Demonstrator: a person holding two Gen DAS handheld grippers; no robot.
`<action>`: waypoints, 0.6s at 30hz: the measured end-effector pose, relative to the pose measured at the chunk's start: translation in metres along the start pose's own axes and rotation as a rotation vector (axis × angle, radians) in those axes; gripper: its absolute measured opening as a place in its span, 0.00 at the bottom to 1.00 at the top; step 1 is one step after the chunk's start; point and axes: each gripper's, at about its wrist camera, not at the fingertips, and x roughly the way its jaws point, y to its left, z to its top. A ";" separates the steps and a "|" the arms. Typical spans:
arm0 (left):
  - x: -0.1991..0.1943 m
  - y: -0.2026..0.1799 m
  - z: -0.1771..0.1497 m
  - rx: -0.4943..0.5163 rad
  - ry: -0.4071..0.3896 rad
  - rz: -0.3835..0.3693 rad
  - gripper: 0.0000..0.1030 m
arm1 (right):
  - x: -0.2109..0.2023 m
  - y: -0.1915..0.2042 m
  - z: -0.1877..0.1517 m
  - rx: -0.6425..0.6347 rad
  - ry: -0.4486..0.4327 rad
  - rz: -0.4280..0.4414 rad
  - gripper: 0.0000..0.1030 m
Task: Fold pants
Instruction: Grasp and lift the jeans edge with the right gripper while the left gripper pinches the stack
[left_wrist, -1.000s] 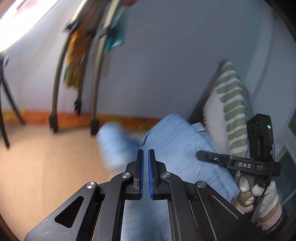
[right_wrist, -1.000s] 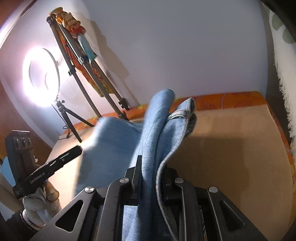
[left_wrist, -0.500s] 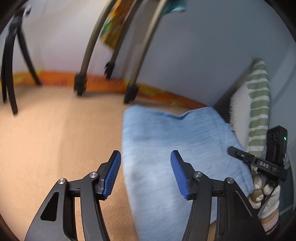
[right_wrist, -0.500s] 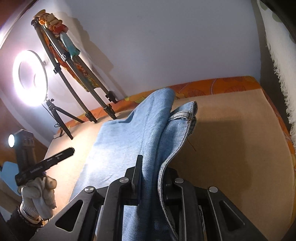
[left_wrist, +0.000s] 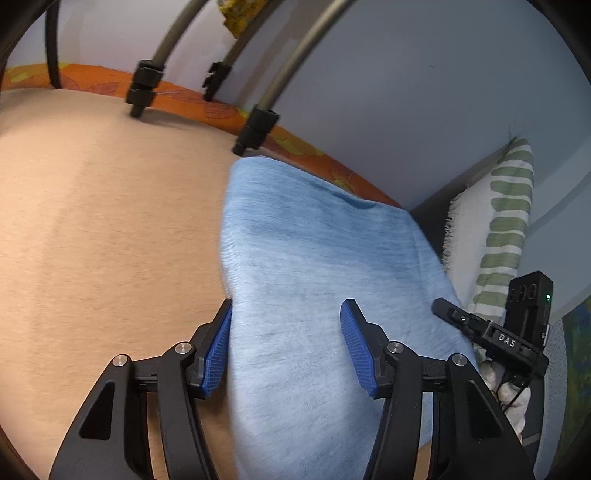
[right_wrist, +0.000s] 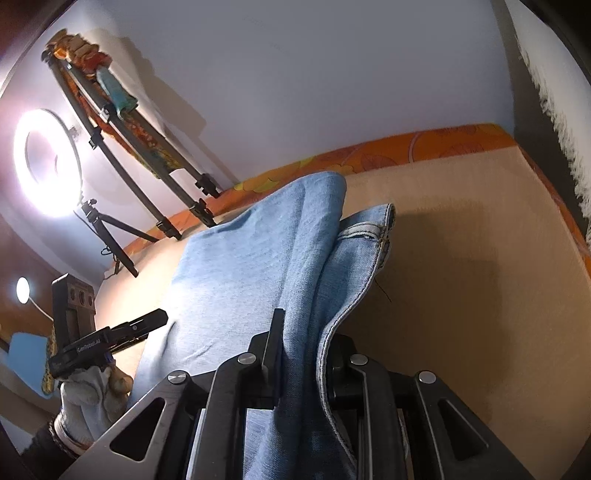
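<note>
apparently pants (right_wrist: 255, 266) hide right pads.

- Left wrist view: mounted behind the left gripper (left_wrist: 286, 343), angled down, close above the jeans (left_wrist: 314, 277) on the tan bed cover (left_wrist: 92, 240).
- Right wrist view: behind the right gripper (right_wrist: 299, 354), angled down, close.
- Shared by the 2 views: jeans, bed cover, tripod legs (left_wrist: 258, 125), wall.

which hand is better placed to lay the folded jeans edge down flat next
Right, probably. The right gripper has its jaws shut on the bunched edge of the light blue denim jeans, raised off the tan bed surface. The left gripper has just opened; its jaws straddle the cloth without pressing it.
</note>
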 end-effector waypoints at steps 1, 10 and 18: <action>0.002 -0.003 -0.001 0.012 0.002 0.009 0.40 | 0.001 -0.002 0.000 0.010 0.002 0.002 0.15; -0.010 -0.034 0.006 0.116 -0.042 0.010 0.16 | -0.003 0.016 0.000 -0.041 -0.031 -0.061 0.15; -0.013 -0.065 0.015 0.174 -0.067 -0.040 0.14 | -0.025 0.041 0.008 -0.123 -0.113 -0.091 0.14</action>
